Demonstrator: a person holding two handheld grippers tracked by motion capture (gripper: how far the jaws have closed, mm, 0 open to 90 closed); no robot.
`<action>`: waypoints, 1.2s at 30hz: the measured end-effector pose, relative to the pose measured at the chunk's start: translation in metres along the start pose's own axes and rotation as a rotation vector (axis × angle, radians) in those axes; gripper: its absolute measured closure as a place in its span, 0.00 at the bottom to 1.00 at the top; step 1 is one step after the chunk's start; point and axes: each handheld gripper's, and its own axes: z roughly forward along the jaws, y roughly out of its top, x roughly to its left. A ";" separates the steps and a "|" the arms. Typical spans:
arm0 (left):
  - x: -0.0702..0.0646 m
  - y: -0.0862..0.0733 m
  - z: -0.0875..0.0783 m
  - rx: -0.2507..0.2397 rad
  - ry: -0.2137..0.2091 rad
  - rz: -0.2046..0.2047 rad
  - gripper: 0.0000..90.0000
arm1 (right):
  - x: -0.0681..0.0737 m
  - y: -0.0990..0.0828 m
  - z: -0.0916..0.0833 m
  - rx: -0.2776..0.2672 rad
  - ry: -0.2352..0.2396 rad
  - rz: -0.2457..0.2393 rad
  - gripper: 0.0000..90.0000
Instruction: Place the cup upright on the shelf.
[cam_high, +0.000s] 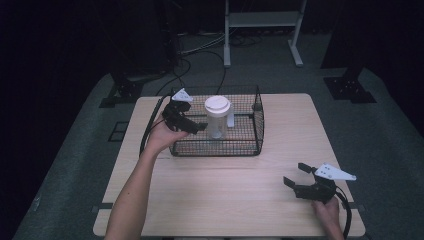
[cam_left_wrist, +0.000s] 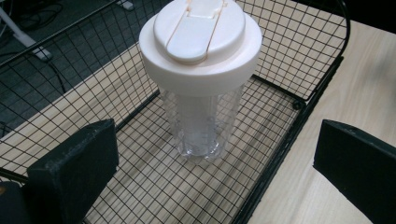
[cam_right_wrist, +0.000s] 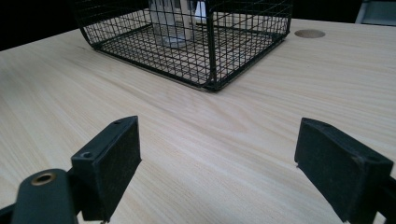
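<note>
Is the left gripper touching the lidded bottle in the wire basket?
Apart. The left gripper view shows the left gripper wide open, with basket mesh visible between each jaw and the clear bottle.

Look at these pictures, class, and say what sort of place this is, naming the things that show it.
Probably a lab or recording room, not a home. A bare wooden table stands on grey carpet amid dark surroundings, with cables across the floor and black equipment stands at the edges. On it, a wire basket holds a lidded clear bottle.

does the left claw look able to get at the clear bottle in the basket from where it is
Probably yes. The left claw is open at the wire basket near the upright clear bottle, the basket top is open, and nothing stands between them.
</note>
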 end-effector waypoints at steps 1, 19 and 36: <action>-0.001 -0.001 -0.001 -0.003 0.000 0.003 0.00 | 0.000 0.000 0.000 0.000 0.000 -0.002 0.15; -0.024 -0.022 -0.009 -0.045 -0.062 0.026 0.00 | 0.000 0.000 0.001 0.006 -0.004 0.004 0.15; -0.045 -0.041 -0.013 -0.071 -0.082 0.051 0.00 | -0.001 0.000 0.001 0.008 -0.011 0.004 0.15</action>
